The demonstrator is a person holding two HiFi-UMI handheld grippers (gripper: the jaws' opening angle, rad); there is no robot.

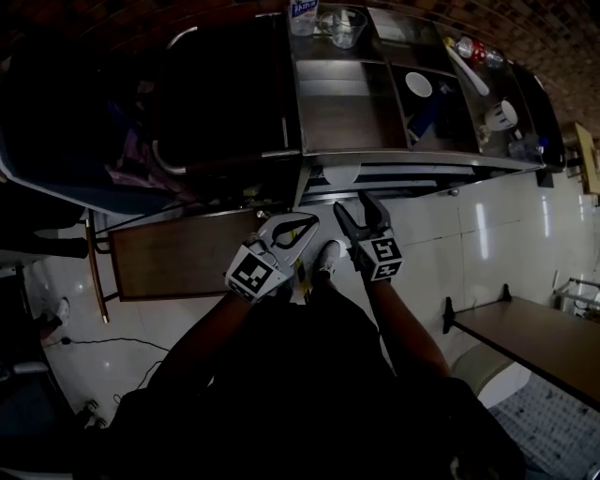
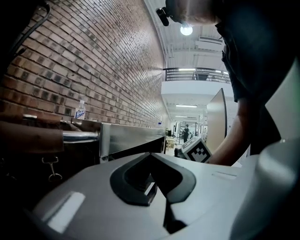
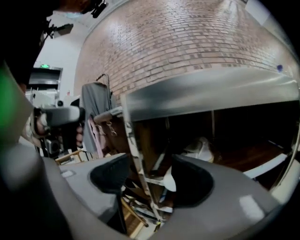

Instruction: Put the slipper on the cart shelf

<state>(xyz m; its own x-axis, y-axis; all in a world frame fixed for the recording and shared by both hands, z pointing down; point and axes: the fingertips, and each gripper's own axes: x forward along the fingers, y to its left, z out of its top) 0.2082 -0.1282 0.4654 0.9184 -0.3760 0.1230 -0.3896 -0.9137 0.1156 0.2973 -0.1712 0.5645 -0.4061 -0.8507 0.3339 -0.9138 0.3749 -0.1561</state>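
A white slipper [image 3: 202,148] lies on the cart's lower shelf [image 3: 243,159], under the steel top [image 3: 206,91]. In the head view it shows as a pale shape [image 1: 342,173] below the cart's front edge [image 1: 403,161]. My right gripper [image 1: 356,210] points at the shelf with its jaws wide apart and nothing between them; in its own view the right gripper [image 3: 145,173] frames a cart leg [image 3: 136,154]. My left gripper [image 1: 302,225] hangs beside it to the left, with its jaw tips together and nothing in them. Its own view shows the left gripper [image 2: 151,157] against the cart's side.
The cart top carries a bottle [image 1: 302,13], a glass bowl [image 1: 345,24], a white bowl [image 1: 418,84] and other kitchen things. A wooden table [image 1: 178,253] stands left, with garments [image 3: 96,110] hanging there. A bench [image 1: 534,337] is at the right. A white shoe [image 1: 325,257] is on the floor.
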